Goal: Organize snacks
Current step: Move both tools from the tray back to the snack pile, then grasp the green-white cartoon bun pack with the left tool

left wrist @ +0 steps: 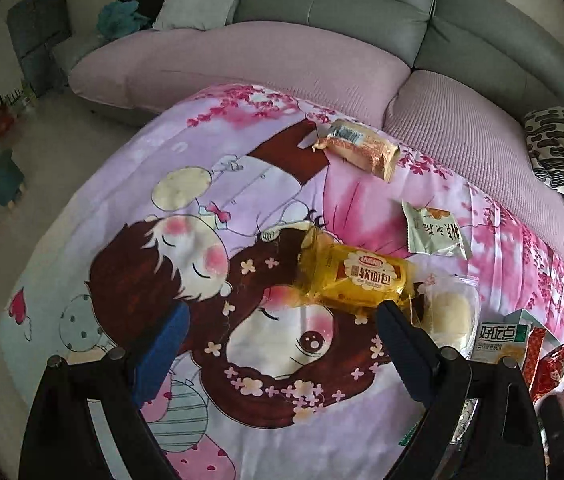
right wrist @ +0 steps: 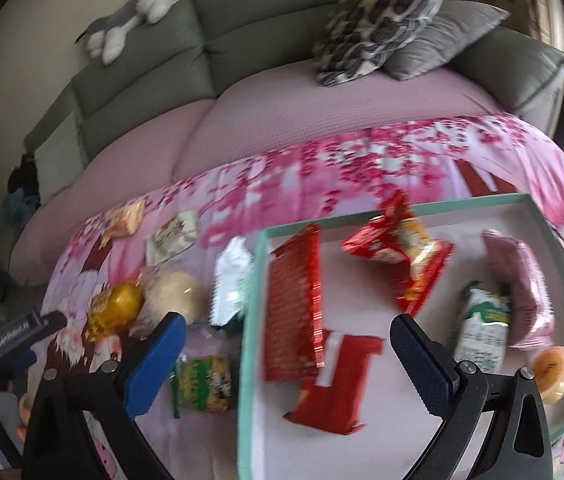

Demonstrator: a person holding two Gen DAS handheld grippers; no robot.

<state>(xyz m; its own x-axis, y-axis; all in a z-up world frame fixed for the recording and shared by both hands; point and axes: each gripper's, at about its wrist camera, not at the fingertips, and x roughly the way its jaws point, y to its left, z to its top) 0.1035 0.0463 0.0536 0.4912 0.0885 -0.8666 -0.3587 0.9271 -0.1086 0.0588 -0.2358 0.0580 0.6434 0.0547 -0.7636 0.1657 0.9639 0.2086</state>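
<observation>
A teal-rimmed box (right wrist: 401,201) on the cartoon-print cloth holds several snacks: a long red pack (right wrist: 295,300), a red bag (right wrist: 397,252), a flat red pack (right wrist: 333,380), a purple pack (right wrist: 521,280), a green-white pack (right wrist: 481,324) and an orange cup (right wrist: 551,368). My right gripper (right wrist: 287,340) is open and empty above the box's left part. My left gripper (left wrist: 282,328) is open and empty, its right finger beside a yellow bread pack (left wrist: 357,276). Loose on the cloth lie a clear-wrapped bun (left wrist: 447,316), a pale green packet (left wrist: 433,232) and an orange-gold packet (left wrist: 357,148).
A white-green packet (right wrist: 232,280) and a green packet (right wrist: 202,380) lie left of the box. A pink-covered grey sofa (left wrist: 321,60) with cushions (right wrist: 381,20) borders the far side. A teal stool (left wrist: 4,178) stands on the floor at left.
</observation>
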